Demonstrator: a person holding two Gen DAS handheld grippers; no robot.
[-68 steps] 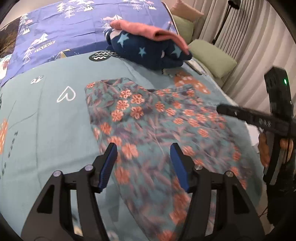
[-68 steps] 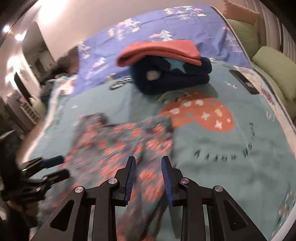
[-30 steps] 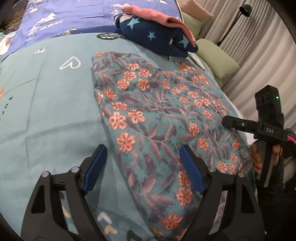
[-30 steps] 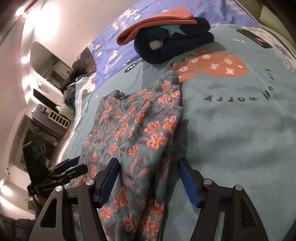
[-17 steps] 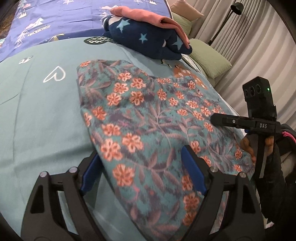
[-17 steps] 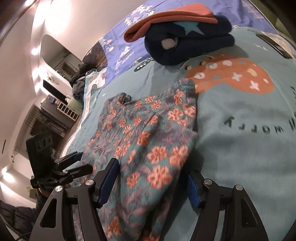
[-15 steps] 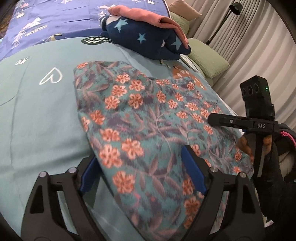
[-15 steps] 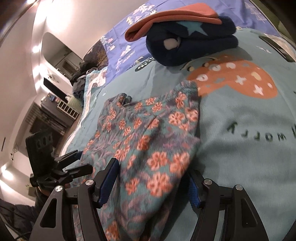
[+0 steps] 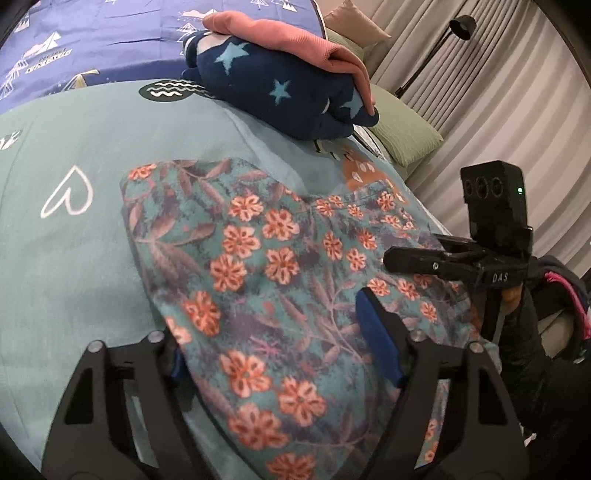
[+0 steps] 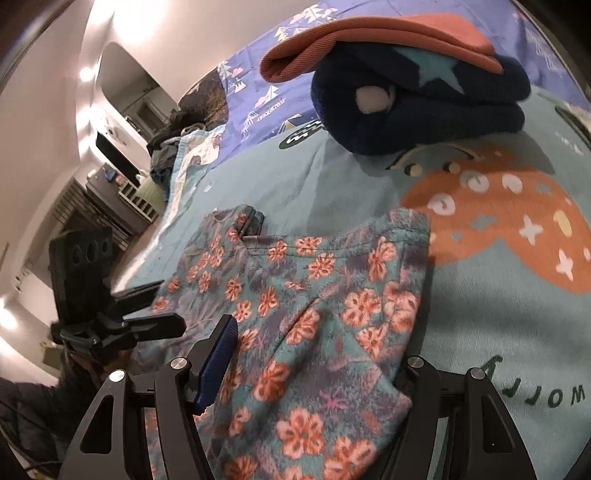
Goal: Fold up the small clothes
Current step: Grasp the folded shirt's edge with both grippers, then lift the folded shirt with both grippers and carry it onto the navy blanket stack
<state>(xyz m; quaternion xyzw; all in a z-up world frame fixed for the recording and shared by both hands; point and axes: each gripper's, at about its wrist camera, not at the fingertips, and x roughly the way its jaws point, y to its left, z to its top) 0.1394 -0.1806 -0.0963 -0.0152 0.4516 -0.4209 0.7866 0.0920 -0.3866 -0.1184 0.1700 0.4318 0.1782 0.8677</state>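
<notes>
floral garment (image 9: 266, 280): teal ground, orange-pink flowers, purple leaves. bedspread (image 9: 55, 258) plain teal with a white heart outline; folded pile (image 9: 280, 88) navy with light-blue stars, salmon piece on top. gripper pads (image 10: 218, 354) blue.

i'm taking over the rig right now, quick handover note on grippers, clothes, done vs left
Left gripper: jaws closing around the near left edge of the floral garment; pads not yet clearly pressing.
Right gripper: jaws wide, straddling the garment's near right edge, which is bunched up between them; no firm grip visible.
Floral garment lies on the teal blanket, mostly flat.
Done: a navy star garment and a pink one are folded and stacked at the far side.
Left: grip both near corners, fold the floral piece away from you, probably add it to the stack.
</notes>
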